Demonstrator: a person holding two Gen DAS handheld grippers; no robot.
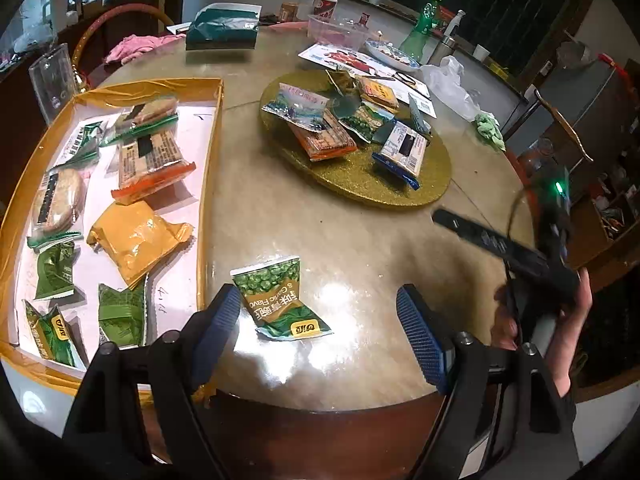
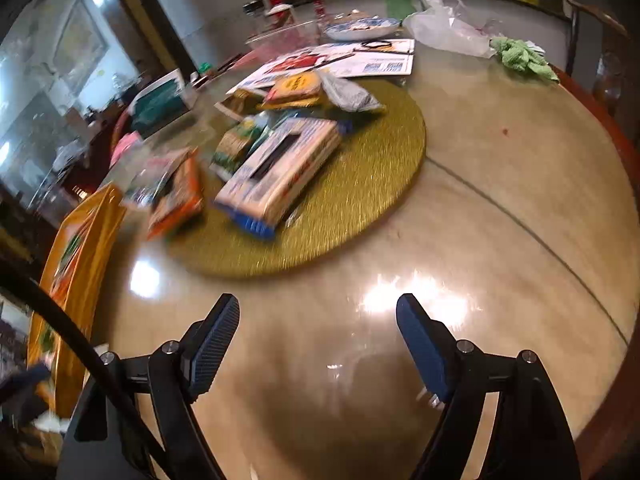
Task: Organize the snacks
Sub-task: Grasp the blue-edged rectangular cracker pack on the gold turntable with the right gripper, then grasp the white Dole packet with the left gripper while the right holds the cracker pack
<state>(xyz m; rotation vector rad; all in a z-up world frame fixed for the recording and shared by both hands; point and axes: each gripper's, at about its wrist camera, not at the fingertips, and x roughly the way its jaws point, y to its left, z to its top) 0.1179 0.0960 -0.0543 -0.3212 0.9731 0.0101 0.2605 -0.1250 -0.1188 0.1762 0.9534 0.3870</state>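
Gold-rimmed tray at 9 o'clock, holding sorted packets. Left gripper spread wide, gripping nothing; green pea packet flat on table between its fingers, nearer the left pad. Gold turntable at 1 o'clock carries mixed snacks. Right gripper wide apart, empty, above bare tabletop.

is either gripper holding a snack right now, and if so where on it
Nothing is held. The left gripper is open around the green pea packet lying on the table; the right gripper is open and empty.
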